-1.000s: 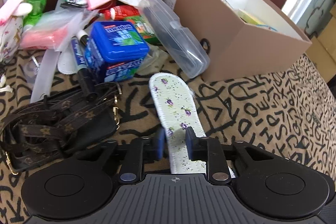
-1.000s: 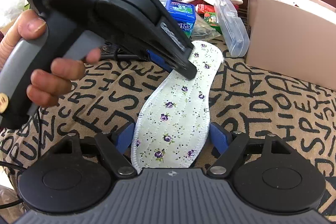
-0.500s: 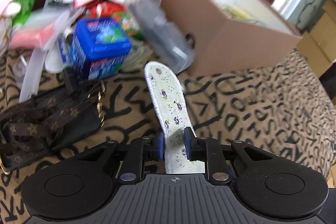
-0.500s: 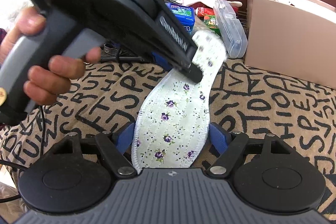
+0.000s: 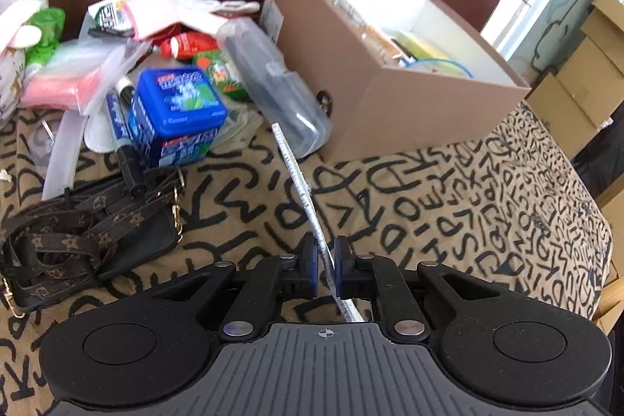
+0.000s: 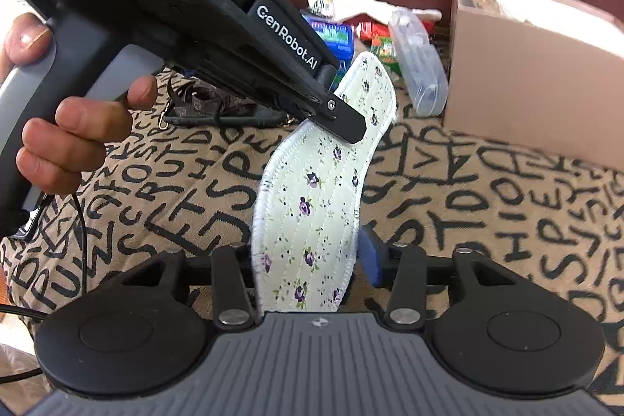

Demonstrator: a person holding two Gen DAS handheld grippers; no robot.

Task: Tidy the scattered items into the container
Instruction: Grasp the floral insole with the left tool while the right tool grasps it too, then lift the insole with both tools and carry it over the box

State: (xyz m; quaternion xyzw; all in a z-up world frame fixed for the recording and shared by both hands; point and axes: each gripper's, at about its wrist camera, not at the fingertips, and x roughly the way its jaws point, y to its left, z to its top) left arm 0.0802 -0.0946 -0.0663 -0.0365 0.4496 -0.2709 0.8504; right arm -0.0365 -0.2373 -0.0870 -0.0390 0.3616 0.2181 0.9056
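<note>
My left gripper (image 5: 324, 269) is shut on a white floral insole (image 5: 300, 182), seen edge-on and lifted off the patterned cloth. In the right wrist view the insole (image 6: 312, 205) hangs tilted from the left gripper (image 6: 347, 127), its heel between my right gripper's (image 6: 308, 260) open fingers, not clamped. The brown cardboard box (image 5: 390, 112) stands open at the back right and holds some items; it also shows in the right wrist view (image 6: 526, 96).
A pile lies left of the box: clear plastic case (image 5: 273, 84), blue mint tub (image 5: 175, 112), marker (image 5: 124, 143), red and green packets, zip bags. A brown strapped bag (image 5: 78, 236) lies at the left. A dark chair back stands behind. Cardboard boxes stand far right.
The left gripper has lifted the insole off the cloth and turned it on edge. Its heel has risen between the right gripper's fingers. The right gripper stays open.
</note>
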